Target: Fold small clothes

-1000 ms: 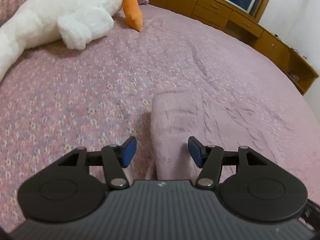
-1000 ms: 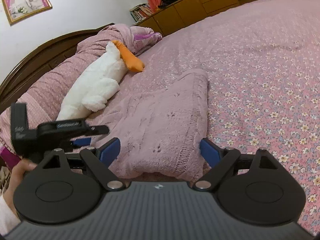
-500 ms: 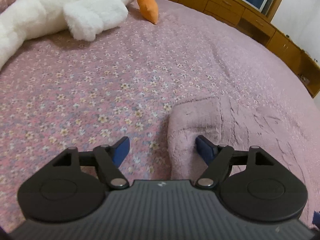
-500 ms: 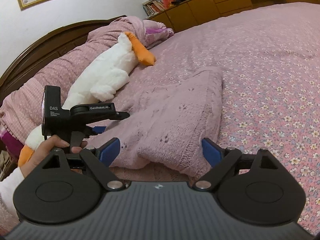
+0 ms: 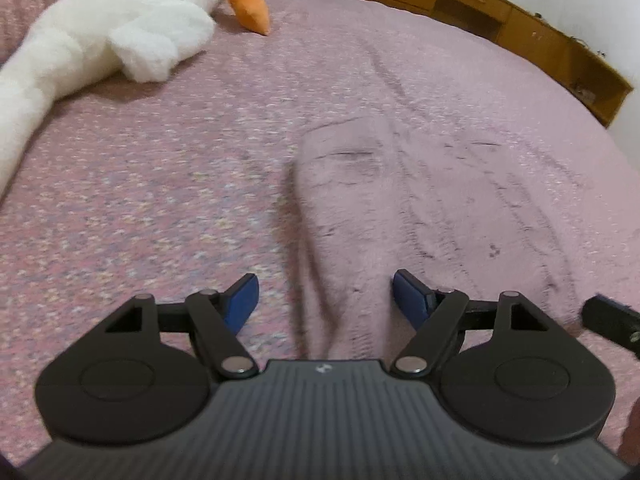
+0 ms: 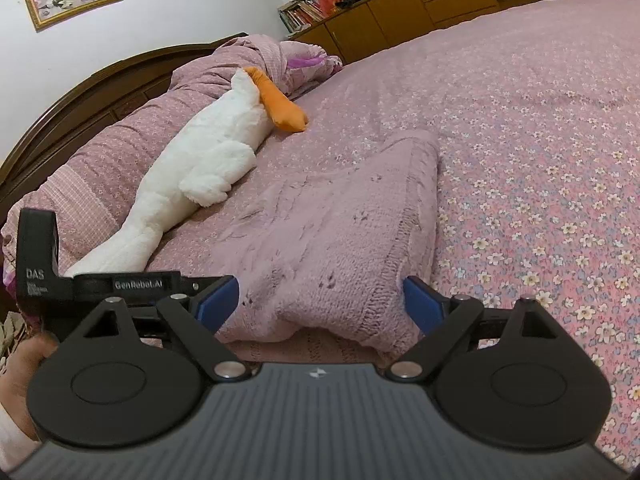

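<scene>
— So where is the garment?
— Folded, on the near part of the floral bedspread (image 6: 540, 128). It is a pink knitted sweater (image 6: 328, 236), its near edge between the 2 blue pads of the right gripper (image 6: 321, 300).
— Are those pads pinching it?
— No, they stand wide apart, clear of the knit on both sides.
— And the left gripper (image 5: 325, 298)?
— Its jaws have just been opening (that view is blurred). A ridge of the sweater (image 5: 352, 208) runs between the spread pads, neither pressing on it.
— Anything else on the bed?
— 1 white plush goose (image 6: 208, 160) with an orange beak lies far left, apart from the sweater. A hand (image 6: 24, 372) shows at the left edge.
</scene>
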Demonstrator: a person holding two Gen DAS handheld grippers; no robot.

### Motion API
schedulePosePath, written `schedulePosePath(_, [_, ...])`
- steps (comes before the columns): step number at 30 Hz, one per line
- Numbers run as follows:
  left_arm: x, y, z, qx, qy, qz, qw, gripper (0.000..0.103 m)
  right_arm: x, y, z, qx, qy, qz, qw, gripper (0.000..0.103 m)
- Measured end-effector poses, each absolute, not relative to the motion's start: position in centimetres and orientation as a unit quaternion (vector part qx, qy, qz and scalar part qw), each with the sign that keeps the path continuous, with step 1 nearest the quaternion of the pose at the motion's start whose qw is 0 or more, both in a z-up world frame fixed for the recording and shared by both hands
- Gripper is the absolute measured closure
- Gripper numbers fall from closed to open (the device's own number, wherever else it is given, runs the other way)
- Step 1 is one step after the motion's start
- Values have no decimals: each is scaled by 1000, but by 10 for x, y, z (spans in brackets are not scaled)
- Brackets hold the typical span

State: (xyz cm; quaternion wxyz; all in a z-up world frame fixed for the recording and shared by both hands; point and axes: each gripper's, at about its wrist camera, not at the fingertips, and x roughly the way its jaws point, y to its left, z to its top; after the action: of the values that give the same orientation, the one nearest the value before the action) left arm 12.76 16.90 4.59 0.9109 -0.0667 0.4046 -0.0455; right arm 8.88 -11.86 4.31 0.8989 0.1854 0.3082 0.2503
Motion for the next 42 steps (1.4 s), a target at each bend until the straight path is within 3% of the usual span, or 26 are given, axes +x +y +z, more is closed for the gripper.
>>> schedulePosePath(9, [121,184,53,-121,399,-55,907,29,100,-146,43,239,318,248,883,8])
schedulePosePath(13, [129,183,50,-159,398,-72,901,21,115,-158,40,261,335,248,871,5])
schedulePosePath(29, [148,176,18,-279,424,-133,851,22,175,-146,-1,357,399,276,798,6])
schedulePosePath(30, [149,176,17,-290,423,-135,848,27,178,-145,-1,359,401,277,796,8])
schedulePosePath(32, [152,176,15,-304,427,-132,841,36,186,-143,-1,353,413,264,797,34])
schedulePosePath(35, [151,179,14,-332,426,-131,832,53,192,-147,4,355,418,259,795,46])
schedulePosePath(37, [151,182,16,-347,423,-135,826,59,190,-149,17,339,407,268,804,48])
schedulePosePath(42, [146,173,34,-358,411,-157,824,63,180,-149,55,316,393,279,817,50])
